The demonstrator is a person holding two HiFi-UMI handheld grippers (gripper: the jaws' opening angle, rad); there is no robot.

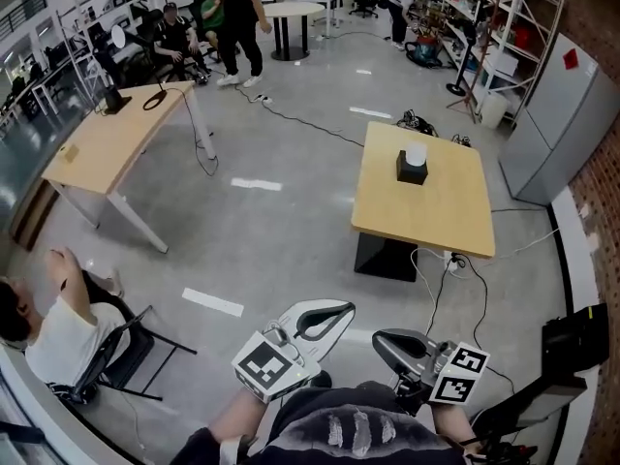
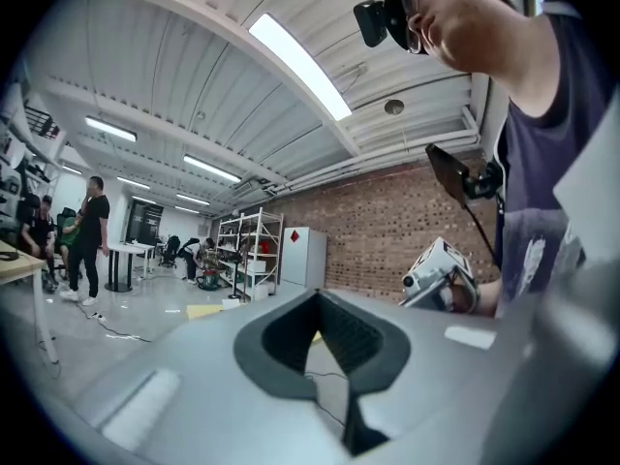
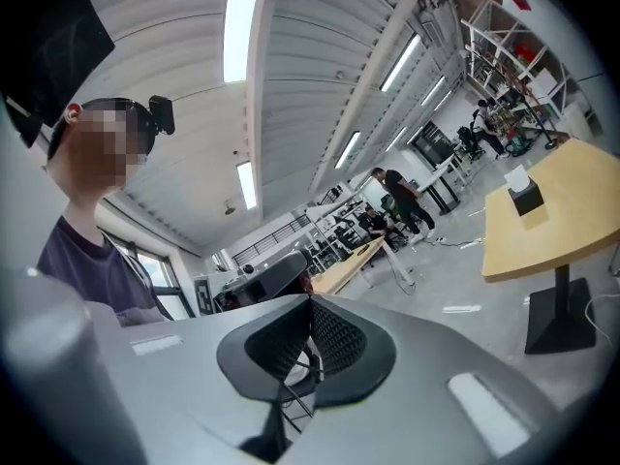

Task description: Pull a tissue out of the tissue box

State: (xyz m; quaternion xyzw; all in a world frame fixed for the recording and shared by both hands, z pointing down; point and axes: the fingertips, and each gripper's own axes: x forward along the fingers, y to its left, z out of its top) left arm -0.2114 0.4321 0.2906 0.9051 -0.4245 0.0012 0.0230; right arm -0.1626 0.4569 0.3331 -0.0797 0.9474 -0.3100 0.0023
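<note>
Our left gripper (image 1: 334,315) and right gripper (image 1: 387,342) are both closed on nothing (held low by our lap). The tissue box (image 1: 412,167) stands well apart on the table (image 1: 455,216), so we judge every step remains.

Open floor (image 1: 291,250) lies ahead to the table (image 1: 455,216), bare all round the tissue box (image 1: 412,167)

The square table top (image 1: 426,216) looks like smooth light wood, the grey floor (image 1: 300,235) is shiny, and the white tissue (image 1: 416,155) looks like soft paper.
</note>
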